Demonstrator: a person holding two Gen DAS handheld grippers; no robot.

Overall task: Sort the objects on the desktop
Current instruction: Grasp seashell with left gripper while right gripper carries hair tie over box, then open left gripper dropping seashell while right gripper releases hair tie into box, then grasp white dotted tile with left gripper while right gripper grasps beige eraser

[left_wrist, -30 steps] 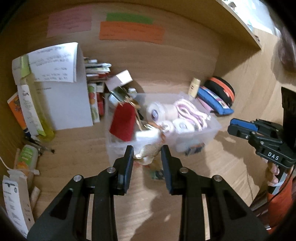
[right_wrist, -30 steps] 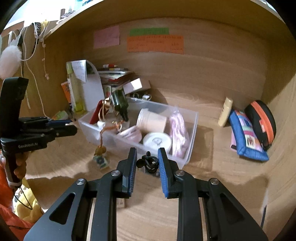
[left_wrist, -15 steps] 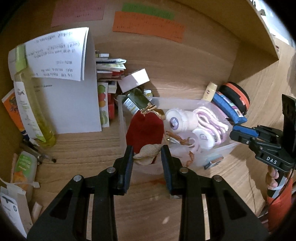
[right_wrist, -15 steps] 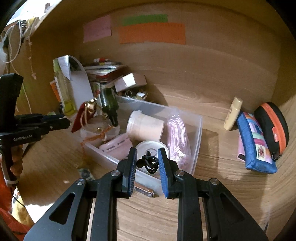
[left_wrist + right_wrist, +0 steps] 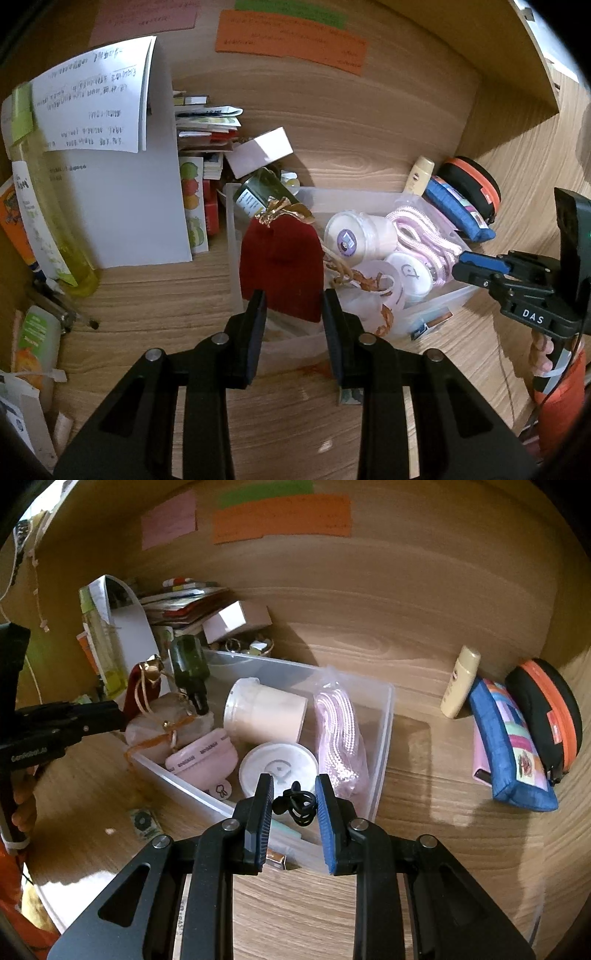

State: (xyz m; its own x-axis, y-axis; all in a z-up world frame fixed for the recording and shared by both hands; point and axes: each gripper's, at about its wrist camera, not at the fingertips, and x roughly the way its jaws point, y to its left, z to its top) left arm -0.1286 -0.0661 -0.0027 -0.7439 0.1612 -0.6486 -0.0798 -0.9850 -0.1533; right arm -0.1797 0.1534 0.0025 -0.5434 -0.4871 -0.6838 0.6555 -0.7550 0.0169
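A clear plastic bin point(image 5: 384, 716) on the wooden desk holds a red velvet pouch point(image 5: 280, 266), a green bottle point(image 5: 190, 668), a white jar point(image 5: 266, 710), a round lid point(image 5: 277, 764), pink rope point(image 5: 336, 731) and a pink case point(image 5: 203, 757). My left gripper point(image 5: 293, 321) hovers over the bin's near left corner, its jaws apart and nothing between them. My right gripper point(image 5: 293, 805) is shut on a black tangled hair tie point(image 5: 295, 806) above the bin's front edge. The bin also shows in the left wrist view point(image 5: 436, 302).
A white folded paper point(image 5: 122, 192), a yellow bottle point(image 5: 40, 221) and stacked booklets point(image 5: 207, 122) stand at the back left. A cream tube point(image 5: 460, 686), a blue pouch point(image 5: 513, 753) and a black-orange case point(image 5: 546, 709) lie right of the bin. A small card point(image 5: 142, 821) lies in front.
My left gripper moved forward over the bin and the shell-like object it held is gone from its jaws. My right gripper moved closer to the bin with the hair tie.
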